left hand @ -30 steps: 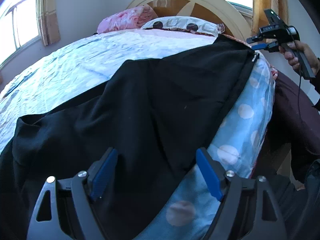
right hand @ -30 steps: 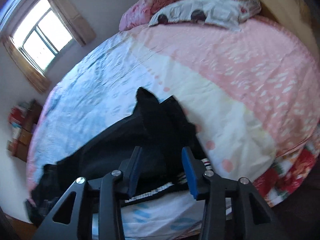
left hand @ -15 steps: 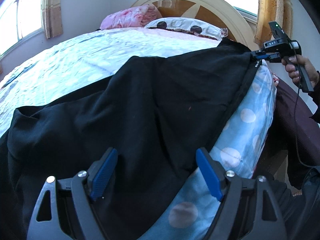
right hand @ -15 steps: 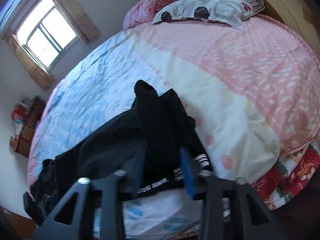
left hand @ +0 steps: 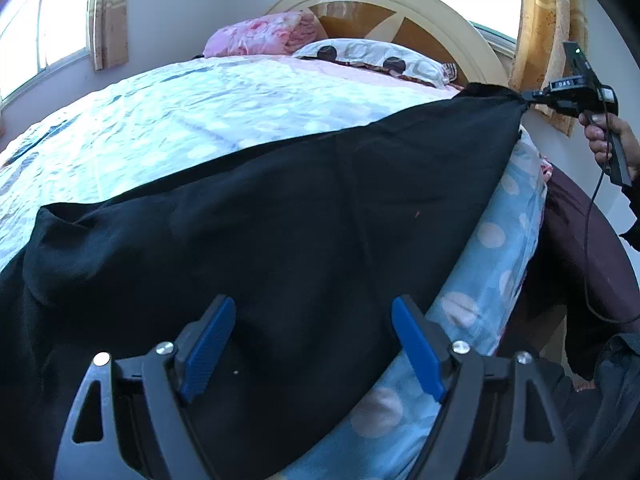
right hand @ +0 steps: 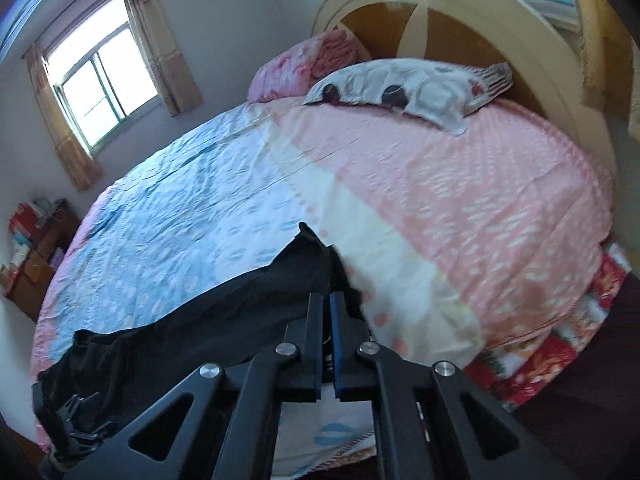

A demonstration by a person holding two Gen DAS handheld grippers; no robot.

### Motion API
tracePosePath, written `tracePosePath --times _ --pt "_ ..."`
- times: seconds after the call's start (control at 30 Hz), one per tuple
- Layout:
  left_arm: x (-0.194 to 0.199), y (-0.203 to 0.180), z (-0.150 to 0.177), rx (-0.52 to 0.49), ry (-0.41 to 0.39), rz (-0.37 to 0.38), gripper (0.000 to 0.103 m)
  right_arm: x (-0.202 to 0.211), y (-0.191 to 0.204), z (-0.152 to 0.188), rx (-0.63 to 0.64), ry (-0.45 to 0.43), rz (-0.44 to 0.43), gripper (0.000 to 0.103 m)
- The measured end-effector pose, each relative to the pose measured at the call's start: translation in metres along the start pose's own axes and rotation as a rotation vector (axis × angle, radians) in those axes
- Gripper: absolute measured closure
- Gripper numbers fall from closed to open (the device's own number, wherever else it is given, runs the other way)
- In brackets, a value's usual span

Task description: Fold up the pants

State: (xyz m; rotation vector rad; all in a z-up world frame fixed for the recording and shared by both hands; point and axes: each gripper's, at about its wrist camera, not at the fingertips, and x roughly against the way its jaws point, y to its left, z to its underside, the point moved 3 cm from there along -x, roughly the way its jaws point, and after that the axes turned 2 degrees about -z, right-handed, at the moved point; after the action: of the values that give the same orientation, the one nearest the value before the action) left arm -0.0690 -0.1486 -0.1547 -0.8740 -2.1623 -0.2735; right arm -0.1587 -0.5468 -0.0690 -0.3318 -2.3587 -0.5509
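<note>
Black pants lie stretched along the near edge of the bed. My left gripper is open, its blue pads just above the waist end of the cloth. My right gripper is shut on the far hem of the pants and holds it lifted off the sheet. The left wrist view shows that gripper pinching the pants corner at the upper right. In the right wrist view the left gripper sits at the far end of the pants.
Two pillows lie by the round wooden headboard. A window is in the left wall and a low cabinet stands beside the bed. The bed's edge with the dotted blue sheet drops off at the right.
My right gripper has shut on the hem of the pants and lifted it, pulling the cloth taut. My left gripper has stayed open over the waist end.
</note>
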Motion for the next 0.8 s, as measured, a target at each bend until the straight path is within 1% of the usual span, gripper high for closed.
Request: tracePosePath --times 0.1,0.13,0.17,0.2,0.3,0.4,0.43,0.5,0.53,0.57,0.6,0.63,0.67,0.7,0.77,0.8 --pt "-0.001 0.003 0.002 0.000 0.005 0.000 0.020 -0.015 -0.010 0.008 -0.011 0.041 0.034 0.100" --pt "-0.001 0.003 0.003 -0.004 0.007 0.000 0.020 -0.022 -0.012 0.012 -0.009 0.068 0.037 0.100" --pt "-0.001 0.003 0.003 -0.010 0.008 -0.004 0.020 -0.030 -0.015 0.016 -0.003 0.094 0.060 0.100" --pt "-0.001 0.003 0.003 -0.011 0.007 -0.009 0.020 -0.033 -0.018 0.019 0.002 0.099 0.081 0.100" --pt "0.001 0.005 0.001 0.013 0.002 0.000 0.020 -0.031 -0.026 0.022 -0.019 0.117 0.064 0.100" --pt "0.008 0.005 -0.008 -0.011 -0.029 -0.017 0.020 -0.028 -0.023 0.021 0.019 0.129 0.068 0.099" --pt "0.013 0.006 -0.015 -0.023 -0.046 -0.024 0.020 -0.026 -0.023 0.018 0.021 0.124 0.083 0.096" --pt "0.021 0.010 -0.028 -0.057 -0.073 -0.044 0.020 -0.014 -0.022 0.008 0.053 0.067 0.203 0.092" --pt "0.024 0.014 -0.036 -0.084 -0.086 -0.074 0.020 -0.007 -0.018 0.002 0.081 0.035 0.247 0.092" --pt "0.025 0.019 -0.044 -0.107 -0.096 -0.091 0.020 0.001 -0.011 -0.005 0.096 -0.002 0.248 0.092" --pt "0.025 0.026 -0.050 -0.125 -0.102 -0.100 0.020 0.005 -0.001 -0.011 0.099 -0.022 0.193 0.092" --pt "0.024 0.036 -0.059 -0.138 -0.108 -0.107 0.020 0.004 0.008 -0.013 0.101 -0.020 0.136 0.092" --pt "0.021 0.044 -0.064 -0.141 -0.110 -0.107 0.020 -0.005 0.032 -0.015 0.129 0.012 0.017 0.092" --pt "0.017 0.054 -0.069 -0.143 -0.107 -0.111 0.020 -0.013 0.048 -0.014 0.160 0.040 -0.037 0.091" --pt "0.004 0.080 -0.079 -0.133 -0.079 -0.134 0.020 -0.043 0.104 -0.004 0.292 0.114 -0.143 0.091" --pt "-0.003 0.092 -0.083 -0.113 -0.052 -0.121 0.020 -0.056 0.129 0.004 0.350 0.151 -0.194 0.091"
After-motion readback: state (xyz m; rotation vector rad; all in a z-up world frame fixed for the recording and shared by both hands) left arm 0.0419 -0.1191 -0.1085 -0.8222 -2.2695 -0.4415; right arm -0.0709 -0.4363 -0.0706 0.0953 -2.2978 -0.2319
